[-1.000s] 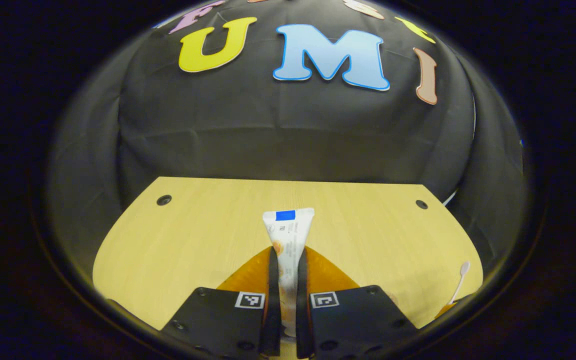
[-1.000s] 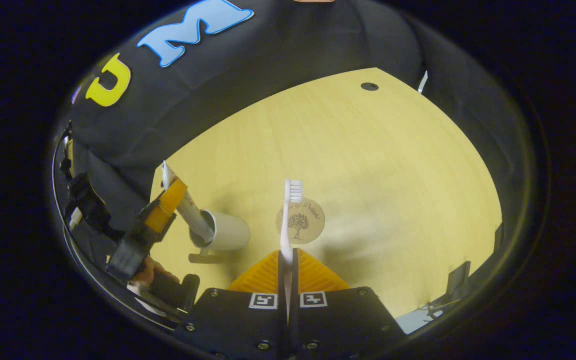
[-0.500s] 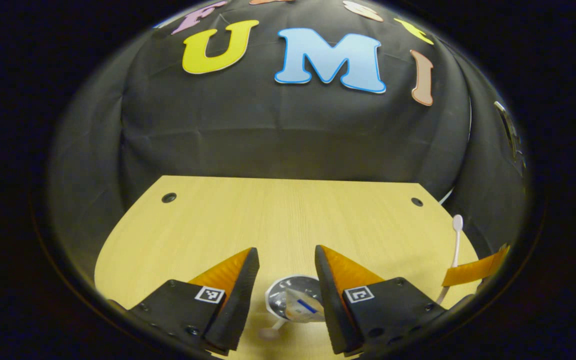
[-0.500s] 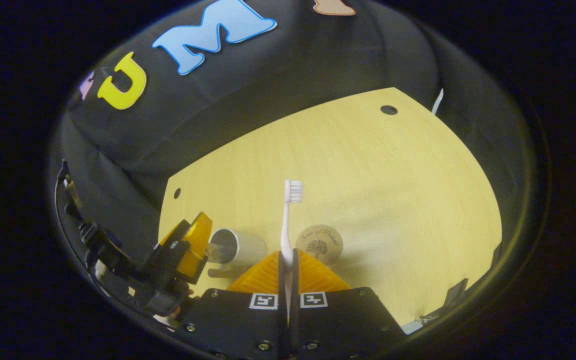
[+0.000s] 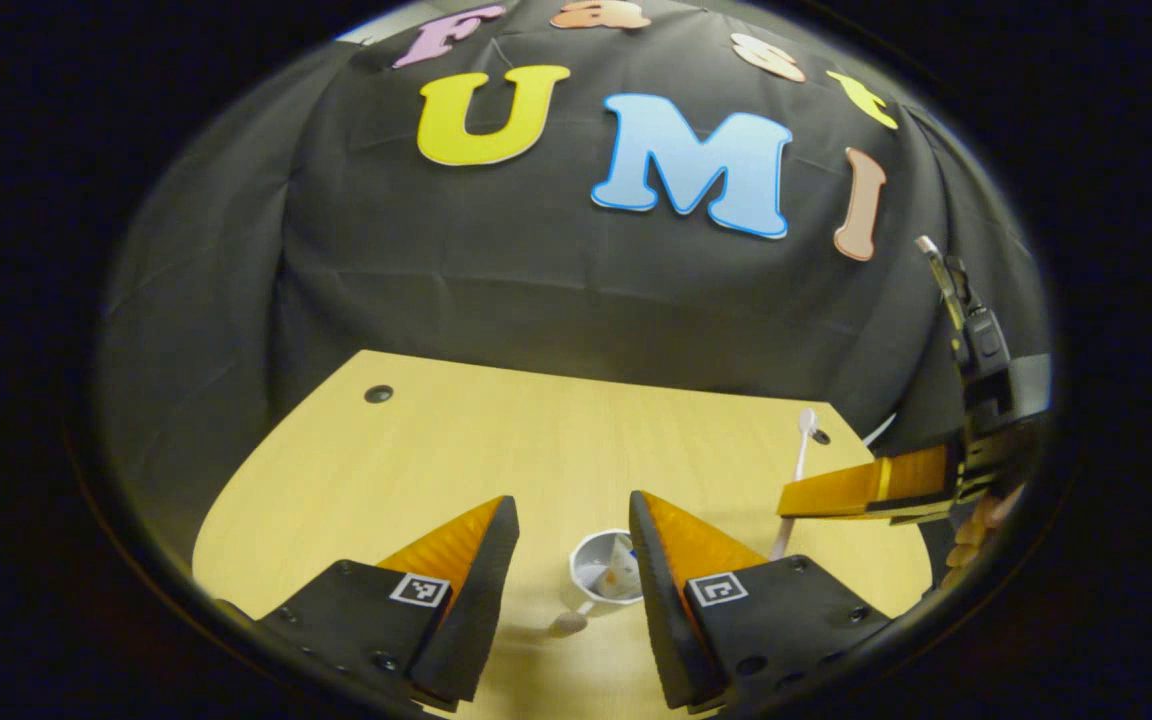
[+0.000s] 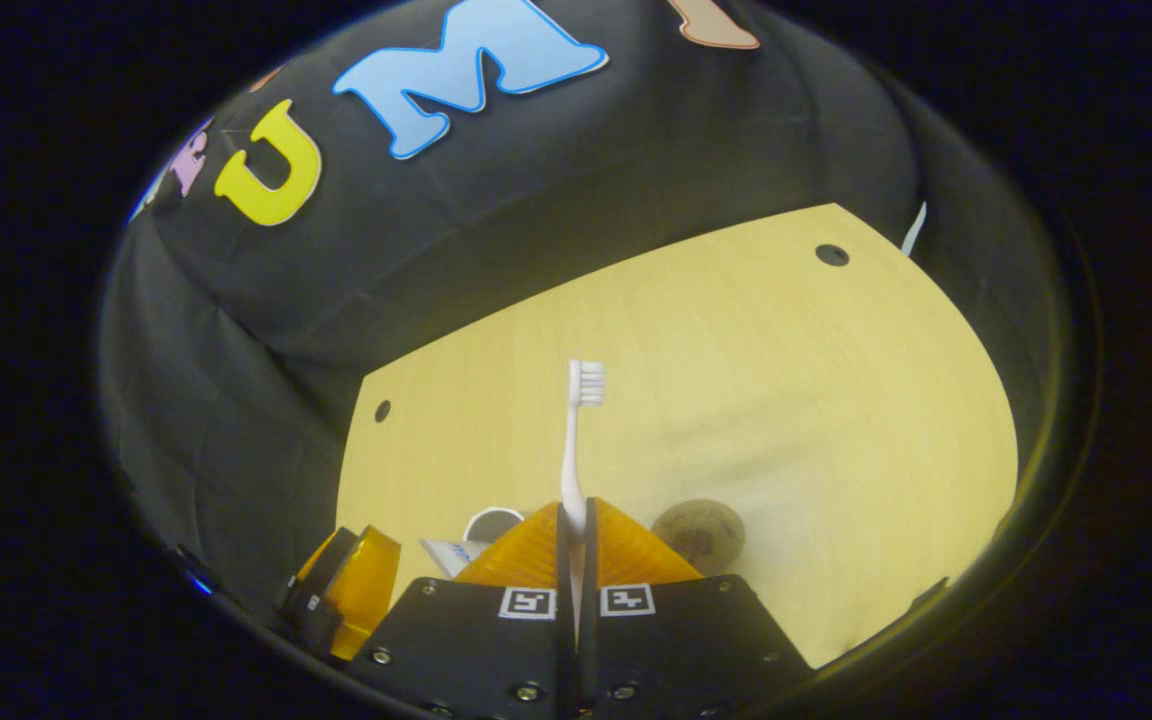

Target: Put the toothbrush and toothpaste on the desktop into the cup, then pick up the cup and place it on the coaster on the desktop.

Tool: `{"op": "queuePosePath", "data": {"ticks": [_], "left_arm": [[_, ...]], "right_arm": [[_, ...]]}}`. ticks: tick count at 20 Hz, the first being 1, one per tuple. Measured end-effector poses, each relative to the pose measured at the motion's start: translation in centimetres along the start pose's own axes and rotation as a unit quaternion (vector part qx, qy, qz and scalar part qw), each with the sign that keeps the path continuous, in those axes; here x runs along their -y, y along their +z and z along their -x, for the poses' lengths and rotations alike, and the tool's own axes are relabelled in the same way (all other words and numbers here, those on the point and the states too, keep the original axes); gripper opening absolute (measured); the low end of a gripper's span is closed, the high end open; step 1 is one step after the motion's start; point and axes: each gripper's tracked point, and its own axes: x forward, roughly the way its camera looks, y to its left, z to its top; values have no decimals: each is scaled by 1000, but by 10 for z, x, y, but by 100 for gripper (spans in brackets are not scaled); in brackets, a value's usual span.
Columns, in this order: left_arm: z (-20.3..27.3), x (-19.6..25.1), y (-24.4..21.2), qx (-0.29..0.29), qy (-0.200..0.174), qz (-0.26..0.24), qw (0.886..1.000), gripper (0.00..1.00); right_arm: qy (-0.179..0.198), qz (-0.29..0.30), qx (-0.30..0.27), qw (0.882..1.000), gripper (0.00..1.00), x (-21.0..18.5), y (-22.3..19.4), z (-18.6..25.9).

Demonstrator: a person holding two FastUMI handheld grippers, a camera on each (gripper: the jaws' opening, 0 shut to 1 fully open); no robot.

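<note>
A: Why's the left gripper [image 5: 564,545] spread apart above the cup [image 5: 604,576]?

B: Toothpaste [image 5: 618,572] sits inside the cup. Right gripper [image 6: 576,520] clamps the toothbrush [image 6: 576,440] upright, beside the cup, probably going in next. Coaster [image 6: 698,534] waits nearby.

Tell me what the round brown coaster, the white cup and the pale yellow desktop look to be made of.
Round brown coaster: probably wood or cork, matt, with a dark printed or burnt design.
White cup: plastic or glazed ceramic, smooth and plain white; the look leaves it open.
Pale yellow desktop: wood-grain laminate or veneer, judging by fine even streaks and a soft sheen.
</note>
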Motion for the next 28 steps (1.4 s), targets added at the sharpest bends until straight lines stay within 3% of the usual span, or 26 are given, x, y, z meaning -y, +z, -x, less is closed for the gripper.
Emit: {"op": "queuePosePath", "data": {"ticks": [2, 4, 11, 14, 19, 21, 24, 27, 28], "left_arm": [[13, -20, 7, 6, 14, 0, 1000, 77], [22, -45, 11, 8, 34, -3, 999, 67], [50, -121, -2, -7, 97, 7, 995, 67], [52, -133, -8, -15, 106, 8, 994, 67], [46, -115, -22, -33, 78, -5, 996, 67], [43, -103, -24, -36, 64, -17, 997, 75], [36, -86, -31, -43, 44, -32, 998, 77], [28, -75, -38, -54, 22, -40, 998, 77], [28, -69, -42, -59, 14, -44, 997, 77]], "right_arm": [[9, 7, 10, 1000, 2, -15, 7, -12], [19, 17, 22, 999, 2, -28, 12, -26], [30, 82, 51, 995, 2, -50, 10, -69], [41, 132, 71, 988, 2, -52, 2, -71], [51, 155, 96, 982, 4, -50, -17, -69], [52, 149, 97, 983, 4, -45, -28, -64], [52, 147, 100, 983, 6, -40, -38, -55], [58, 156, 92, 982, 15, -39, -57, -45], [58, 158, 84, 982, 28, -38, -67, -41]]}}
